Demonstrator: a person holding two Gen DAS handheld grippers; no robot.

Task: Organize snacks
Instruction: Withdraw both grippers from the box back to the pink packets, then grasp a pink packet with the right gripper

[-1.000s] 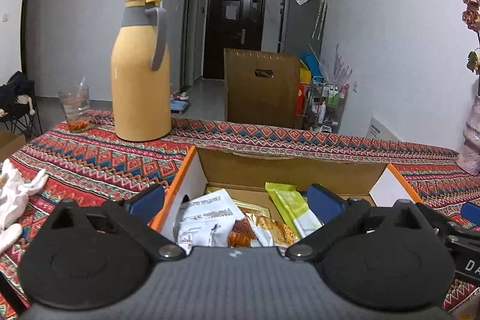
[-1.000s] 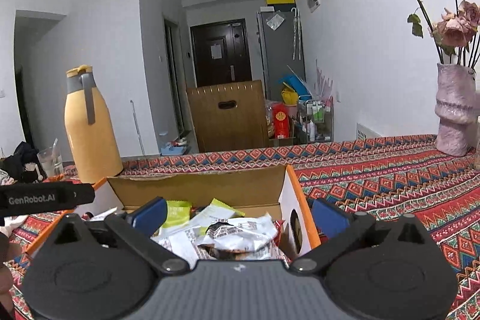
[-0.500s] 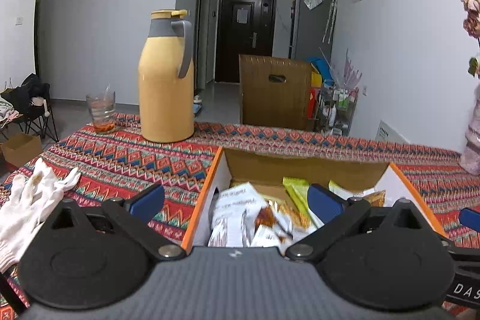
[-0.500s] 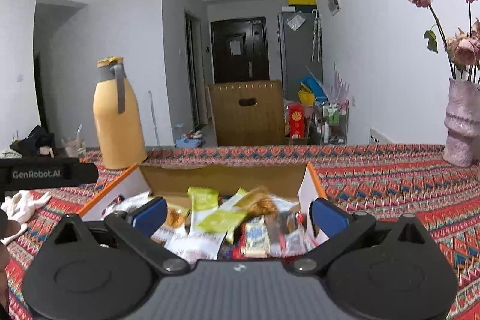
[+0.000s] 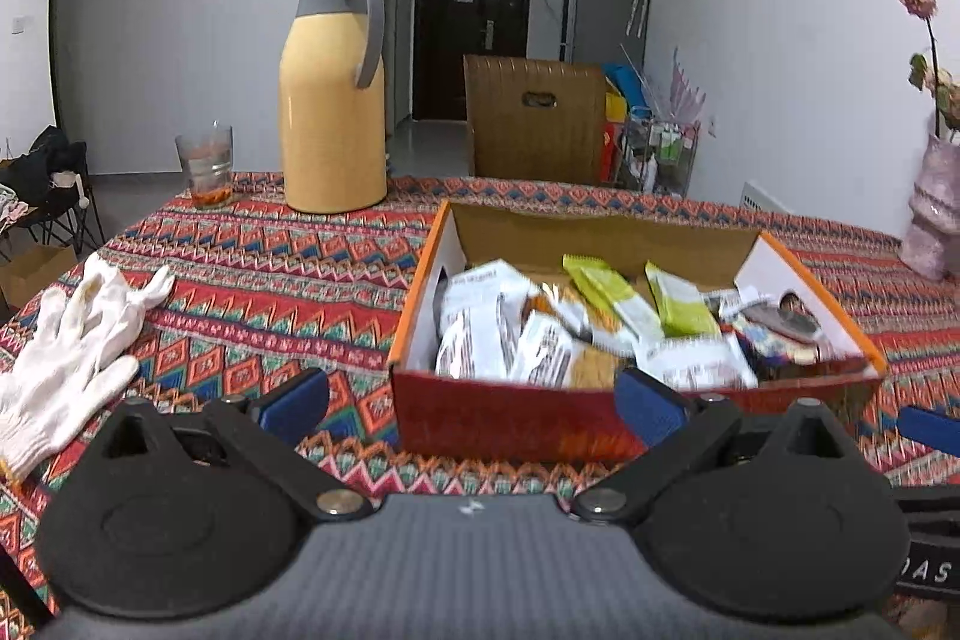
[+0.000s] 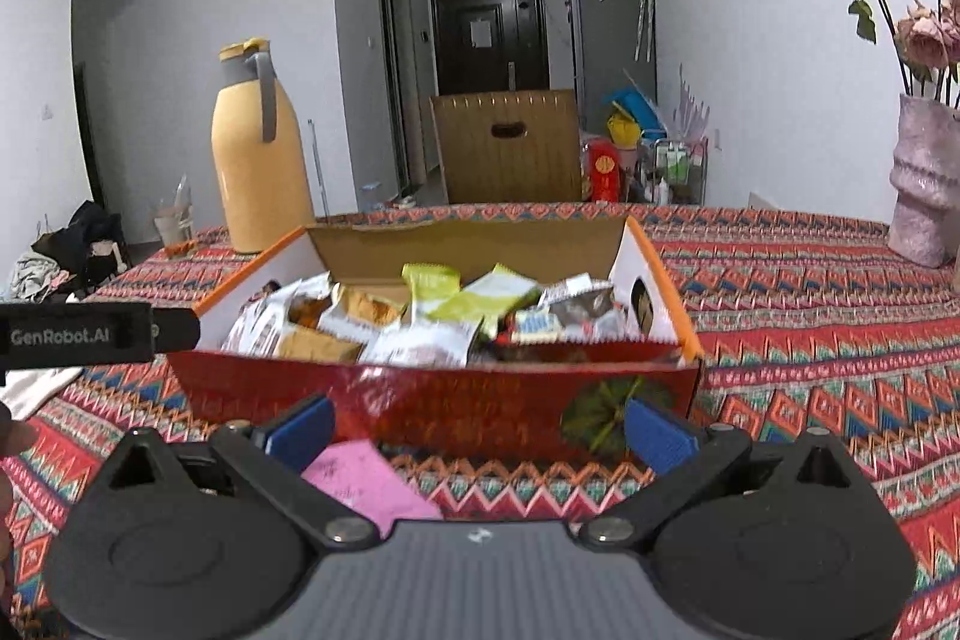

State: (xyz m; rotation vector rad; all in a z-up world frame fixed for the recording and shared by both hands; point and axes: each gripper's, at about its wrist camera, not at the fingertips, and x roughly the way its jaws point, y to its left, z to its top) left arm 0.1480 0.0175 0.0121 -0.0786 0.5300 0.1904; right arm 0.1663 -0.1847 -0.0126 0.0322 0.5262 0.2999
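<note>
Now both grippers, left (image 5: 473, 403) and right (image 6: 480, 427), hang spread wide and empty just before the box (image 6: 432, 400) heaped with snacks (image 6: 420, 322).

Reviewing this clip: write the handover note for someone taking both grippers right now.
Left gripper: open, empty, in front of the snack box.
Right gripper: open, empty, also facing the box.
Snack packets lie in a loose heap inside the box, green ones toward the back.
A pink packet lies on the tablecloth near the right gripper's left finger.
Done: most snacks boxed. Left: probably box the pink one, tidy the heap.
</note>
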